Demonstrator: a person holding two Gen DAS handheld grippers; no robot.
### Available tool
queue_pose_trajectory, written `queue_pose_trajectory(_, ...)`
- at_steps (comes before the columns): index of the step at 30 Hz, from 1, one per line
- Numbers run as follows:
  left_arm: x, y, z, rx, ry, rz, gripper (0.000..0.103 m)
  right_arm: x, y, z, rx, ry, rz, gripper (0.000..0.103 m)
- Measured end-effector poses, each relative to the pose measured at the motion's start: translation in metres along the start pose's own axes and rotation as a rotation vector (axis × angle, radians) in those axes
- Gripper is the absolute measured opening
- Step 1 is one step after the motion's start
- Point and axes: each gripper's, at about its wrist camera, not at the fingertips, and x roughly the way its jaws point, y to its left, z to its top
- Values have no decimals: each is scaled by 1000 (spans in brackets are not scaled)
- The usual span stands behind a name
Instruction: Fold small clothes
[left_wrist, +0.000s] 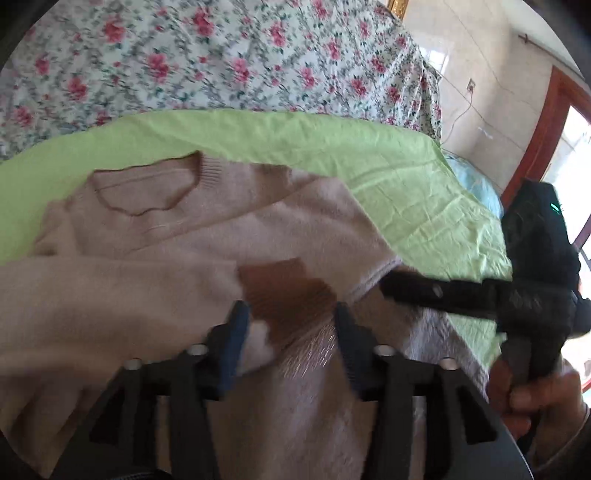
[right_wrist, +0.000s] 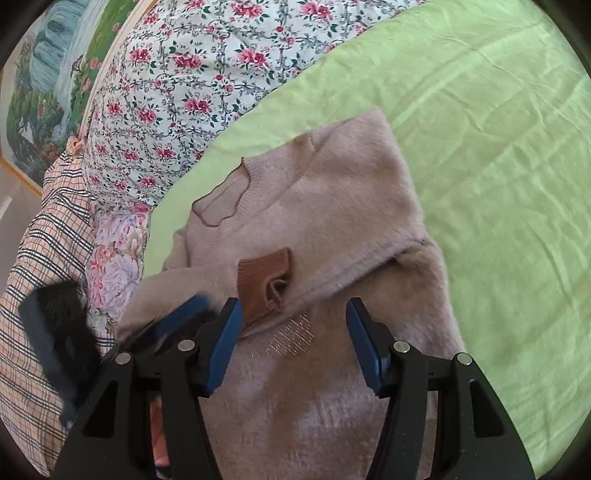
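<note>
- The pink sweater (right_wrist: 332, 206) is laid on the green sheet (right_wrist: 498, 166), neckline (right_wrist: 225, 199) towards the floral quilt (right_wrist: 177, 92).
- One sleeve is seen folded across the chest, its brown cuff (right_wrist: 264, 284) resting near mid-body; the right side also appears turned in.
- Left gripper (left_wrist: 290, 332): jaws parted over the cuff, nothing gripped.
- Right gripper (right_wrist: 293, 339): jaws parted above the body, nothing held.
- Judged partly done: side folds made; the lengthwise fold of the hem towards the collar remains.
</note>
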Motion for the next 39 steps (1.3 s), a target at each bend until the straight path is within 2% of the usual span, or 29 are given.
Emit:
queue_pose_trajectory(4,-58,28,-37,-29,-32,77,57,12,4,4,-13,13,-5,61)
queue_pose_trajectory(8,-103,78,-71,-102,-43,257,57,25,17,8,-64,30,-11,61)
queue_pose_trajectory(11,-105,112,-86,-145,6,340,57,48,27,11,-112,73,-75,66)
queue_pose_trajectory(14,-85,121,-88,-100,83,381,57,70,35,12,-146,119,-96,67)
queue_pose_trajectory(15,-79,120,-87,-80,95,395,57,73,39,13,-164,126,-93,60)
queue_pose_trajectory(16,-74,119,-87,-64,104,405,57,76,44,14,-185,134,-84,45)
queue_pose_trajectory(17,-69,117,-84,-47,112,428,57,78,47,15,-191,141,-77,6)
queue_pose_trajectory(19,-57,122,-77,-42,119,485,57,70,53,25,-194,114,-42,7)
queue_pose_trajectory(23,-59,142,-62,-86,72,626,55,18,66,60,-212,-60,-30,7)
queue_pose_trajectory(24,-60,146,-59,-95,56,669,55,-3,64,70,-214,-117,-48,7)
queue_pose_trajectory(26,-65,157,-57,-143,39,729,55,-28,50,77,-218,-168,-112,7)
queue_pose_trajectory(28,-70,168,-60,-207,28,737,55,-32,29,77,-207,-137,-179,7)
queue_pose_trajectory(31,-75,175,-65,-274,15,709,55,-9,-3,65,-179,17,-253,7)
queue_pose_trajectory(33,-75,176,-67,-282,13,708,55,7,-13,52,-178,99,-332,13)
queue_pose_trajectory(34,-77,175,-69,-282,11,709,55,7,-10,48,-180,94,-342,15)
queue_pose_trajectory(35,-78,174,-70,-290,5,709,55,4,-8,48,-180,79,-335,25)
queue_pose_trajectory(36,-80,176,-70,-298,0,697,55,-1,4,50,-183,46,-304,48)
queue_pose_trajectory(37,-81,174,-70,-298,-9,677,55,-3,16,53,-199,20,-265,63)
queue_pose_trajectory(38,-83,171,-70,-285,-21,655,55,-3,36,56,-234,-5,-200,82)
queue_pose_trajectory(39,-84,168,-69,-269,-30,647,55,1,54,57,-270,-1,-145,83)
